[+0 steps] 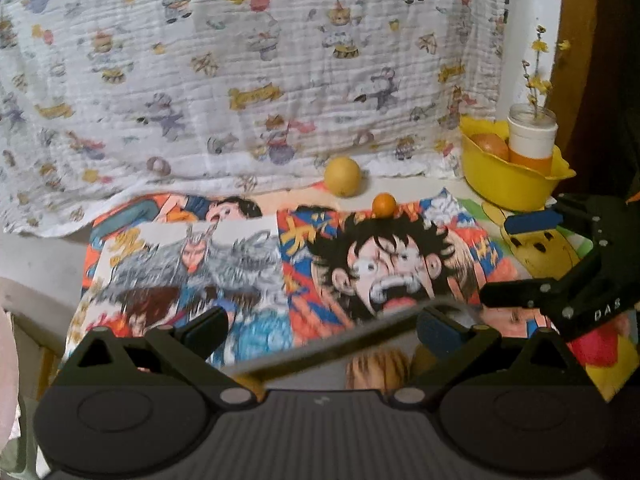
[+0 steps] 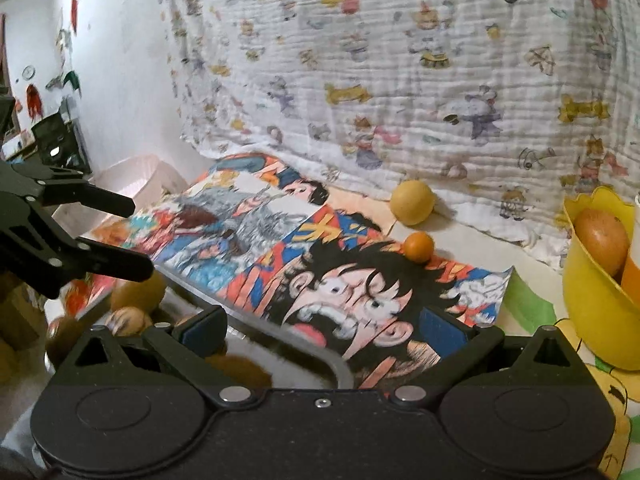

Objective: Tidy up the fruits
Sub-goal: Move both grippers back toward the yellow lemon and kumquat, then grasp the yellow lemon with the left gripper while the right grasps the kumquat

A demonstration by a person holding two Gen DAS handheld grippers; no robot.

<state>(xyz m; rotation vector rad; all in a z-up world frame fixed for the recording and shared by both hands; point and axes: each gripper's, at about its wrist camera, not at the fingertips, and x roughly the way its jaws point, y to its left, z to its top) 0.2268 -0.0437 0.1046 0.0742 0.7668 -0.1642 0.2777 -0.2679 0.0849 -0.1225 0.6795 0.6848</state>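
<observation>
A yellow round fruit lies at the back by the hanging cloth. A small orange fruit sits just in front of it on the cartoon poster. A yellow bowl at the right holds an orange-brown fruit. Several more fruits lie in a metal-rimmed container at the near edge. My left gripper is open and empty above that rim. My right gripper is open and empty too. Each shows in the other's view, the right one and the left one.
A white and orange cup with a sprig of yellow flowers stands in the bowl. A printed white cloth hangs behind. A pale pink bin stands at the far left by the wall.
</observation>
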